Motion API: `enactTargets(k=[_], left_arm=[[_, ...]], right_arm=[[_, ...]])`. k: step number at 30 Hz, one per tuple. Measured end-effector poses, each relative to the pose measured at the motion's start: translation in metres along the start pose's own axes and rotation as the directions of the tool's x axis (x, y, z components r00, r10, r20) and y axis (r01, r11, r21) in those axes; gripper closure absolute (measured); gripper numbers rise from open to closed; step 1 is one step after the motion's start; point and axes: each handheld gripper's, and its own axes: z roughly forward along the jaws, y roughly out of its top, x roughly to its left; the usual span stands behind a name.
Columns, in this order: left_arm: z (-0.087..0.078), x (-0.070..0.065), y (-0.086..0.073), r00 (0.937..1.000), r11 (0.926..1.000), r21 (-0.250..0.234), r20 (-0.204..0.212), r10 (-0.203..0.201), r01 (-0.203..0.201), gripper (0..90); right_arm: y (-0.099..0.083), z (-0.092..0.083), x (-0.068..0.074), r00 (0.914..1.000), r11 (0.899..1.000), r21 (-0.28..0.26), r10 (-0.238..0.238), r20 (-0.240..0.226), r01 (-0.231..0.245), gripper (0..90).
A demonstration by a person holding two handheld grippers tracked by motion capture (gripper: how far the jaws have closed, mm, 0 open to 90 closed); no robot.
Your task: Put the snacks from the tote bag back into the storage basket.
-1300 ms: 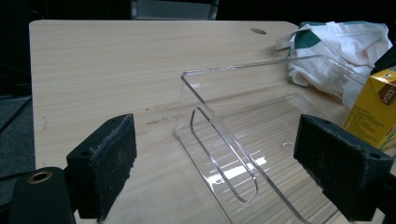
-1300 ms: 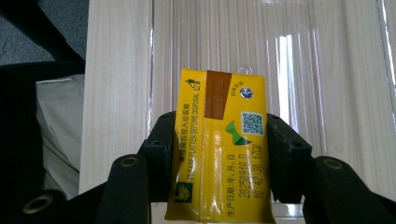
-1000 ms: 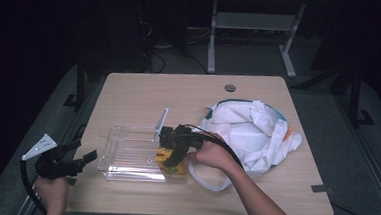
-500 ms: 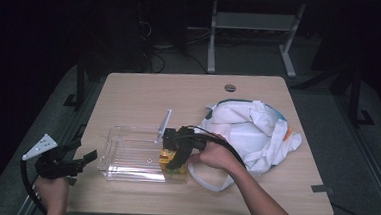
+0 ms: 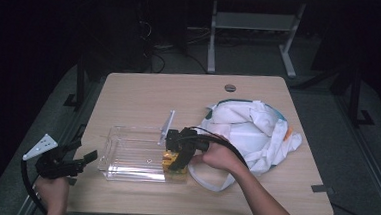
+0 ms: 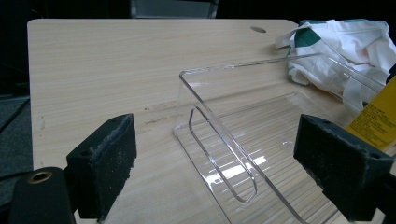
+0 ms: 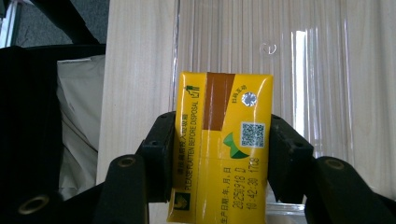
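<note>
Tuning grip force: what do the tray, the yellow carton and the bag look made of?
Tray: clear rigid plastic, glossy; the table grain shows through and it glints. Yellow carton: likely coated paperboard, printed, with a foil straw spot. Bag: white cloth, matte and creased. Right gripper pads look like foam.

A light wooden table (image 5: 144, 92) carries the things; a clear plastic tray (image 5: 125, 156) lies near its front left. A crumpled white cloth bag (image 5: 257, 131) rests at the right; a round hole (image 5: 230, 88) sits by the far edge.
</note>
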Motion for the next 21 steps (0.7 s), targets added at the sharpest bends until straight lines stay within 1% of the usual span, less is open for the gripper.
enactTargets(k=[9, 18, 21], left_arm=[[0.0002, 0.0001, -0.0002, 1.0, 1.0, 0.002, 0.0, -0.003, 0.003, 12.7], [0.0003, 0.0002, -0.0002, 1.0, 1.0, 0.005, 0.001, -0.002, 0.002, 12.7], [0.0002, 0.0004, -0.0003, 1.0, 1.0, 0.007, 0.0, -0.002, 0.002, 12.7]], right_arm=[[-0.0009, -0.0001, 0.0009, 1.0, 1.0, -0.004, -0.01, 0.002, 0.01, 49.4], [-0.0021, -0.0003, 0.0014, 1.0, 1.0, -0.015, 0.004, -0.002, -0.004, 49.0], [-0.0021, -0.0007, 0.0013, 1.0, 1.0, -0.021, 0.007, -0.002, -0.008, 47.5]])
